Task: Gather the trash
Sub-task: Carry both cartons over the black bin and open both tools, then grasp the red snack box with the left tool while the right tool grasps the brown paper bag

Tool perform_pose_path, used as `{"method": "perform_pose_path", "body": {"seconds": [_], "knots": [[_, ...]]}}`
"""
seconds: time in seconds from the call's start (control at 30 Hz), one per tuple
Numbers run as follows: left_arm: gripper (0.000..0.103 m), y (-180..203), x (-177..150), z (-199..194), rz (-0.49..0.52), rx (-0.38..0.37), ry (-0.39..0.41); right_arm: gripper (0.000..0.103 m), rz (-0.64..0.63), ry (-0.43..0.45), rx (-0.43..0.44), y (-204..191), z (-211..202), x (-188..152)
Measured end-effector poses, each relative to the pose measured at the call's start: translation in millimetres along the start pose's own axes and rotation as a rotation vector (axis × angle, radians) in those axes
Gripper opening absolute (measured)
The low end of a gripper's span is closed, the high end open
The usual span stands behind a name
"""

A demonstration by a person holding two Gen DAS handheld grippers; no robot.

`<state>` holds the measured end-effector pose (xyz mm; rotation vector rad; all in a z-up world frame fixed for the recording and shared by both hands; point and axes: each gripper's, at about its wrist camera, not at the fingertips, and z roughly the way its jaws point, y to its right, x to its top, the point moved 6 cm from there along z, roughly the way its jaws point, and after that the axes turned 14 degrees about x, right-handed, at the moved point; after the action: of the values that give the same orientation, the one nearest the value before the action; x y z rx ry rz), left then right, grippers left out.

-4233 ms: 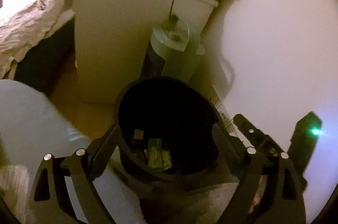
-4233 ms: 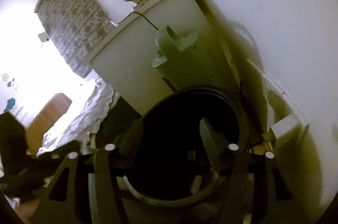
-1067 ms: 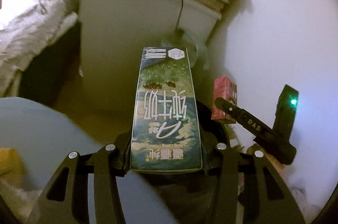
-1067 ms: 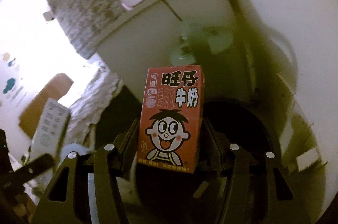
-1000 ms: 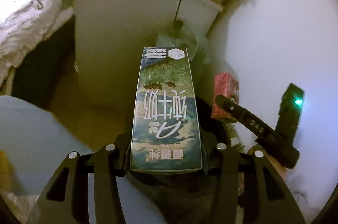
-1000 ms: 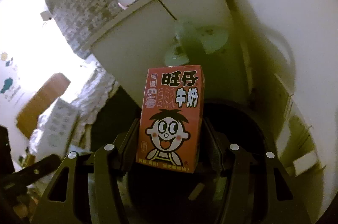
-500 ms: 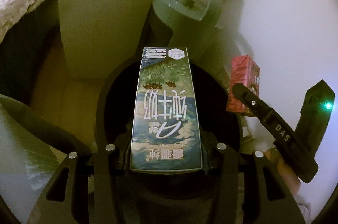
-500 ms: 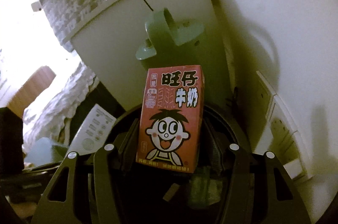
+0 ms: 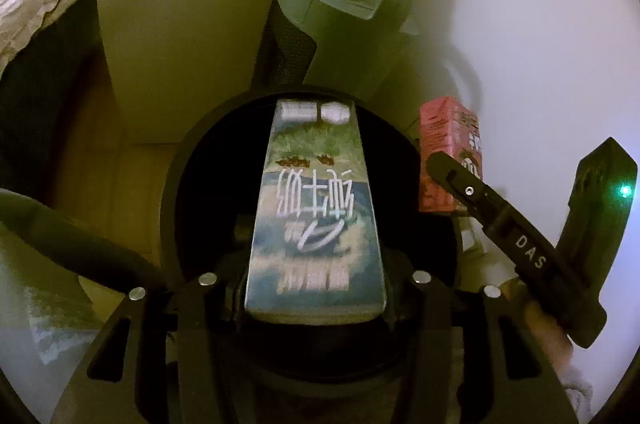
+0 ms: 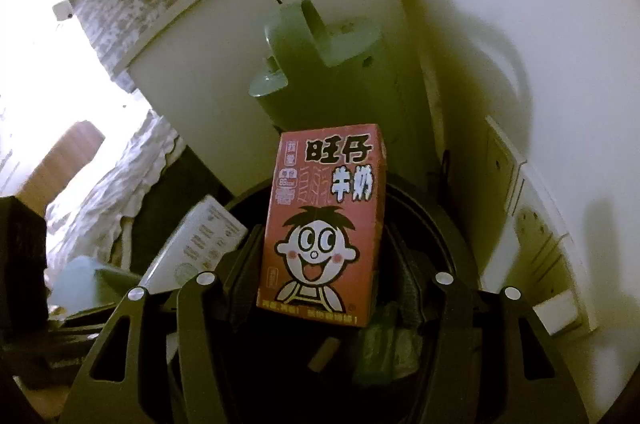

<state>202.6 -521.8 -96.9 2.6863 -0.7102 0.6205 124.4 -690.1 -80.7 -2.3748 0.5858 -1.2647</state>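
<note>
Left wrist: left gripper clamped on blue-green milk carton, tipped out beyond the fingertips over the black bin; likely to catch the rim if let go unevenly. Right wrist: right gripper clamped on red milk carton, poised between the fingers above the bin mouth, at risk of knocking the neighbouring carton.

I'm seeing a blue-green milk carton with white lettering at centre frame, over a black trash bin. I'm seeing a red milk box showing a black-haired cartoon face, and a pale green appliance above it.
</note>
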Motion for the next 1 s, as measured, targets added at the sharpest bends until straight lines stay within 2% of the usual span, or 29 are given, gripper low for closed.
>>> {"method": "perform_pose_path", "body": {"seconds": [0.07,0.13,0.3,0.43,0.5,0.6,0.7,0.77,0.8,0.9,1.0], "knots": [[0.067,-1,0,-4,-0.004,0.005,0.009,0.06,0.007,0.001,0.001,1,0,0],[0.068,-1,-1,-10,-0.004,0.011,0.024,0.066,0.011,0.008,-0.001,1,-2,-1],[0.068,-5,-7,-32,-0.015,-0.006,0.057,0.067,0.012,0.024,0.003,0,-4,-2],[0.07,-16,-19,-79,-0.026,-0.041,0.138,0.067,-0.017,0.035,0.02,-10,-4,-3],[0.086,-33,-35,-114,-0.057,-0.047,0.203,0.067,-0.056,0.037,0.033,-22,-6,-5],[0.088,-62,-60,-157,-0.098,-0.041,0.272,0.068,-0.155,0.027,0.085,-53,-6,-14],[0.088,-114,-97,-198,-0.186,0.01,0.325,0.068,-0.28,-0.016,0.169,-100,-7,-32],[0.088,-162,-124,-222,-0.277,0.072,0.349,0.074,-0.371,-0.055,0.257,-146,-9,-46],[0.089,-185,-135,-231,-0.321,0.109,0.357,0.075,-0.423,-0.081,0.326,-179,-10,-56],[0.088,-265,-168,-251,-0.476,0.245,0.369,0.076,-0.549,-0.138,0.456,-256,-14,-77],[0.088,-326,-187,-256,-0.612,0.291,0.361,0.075,-0.67,-0.2,0.573,-341,-14,-100]]}}
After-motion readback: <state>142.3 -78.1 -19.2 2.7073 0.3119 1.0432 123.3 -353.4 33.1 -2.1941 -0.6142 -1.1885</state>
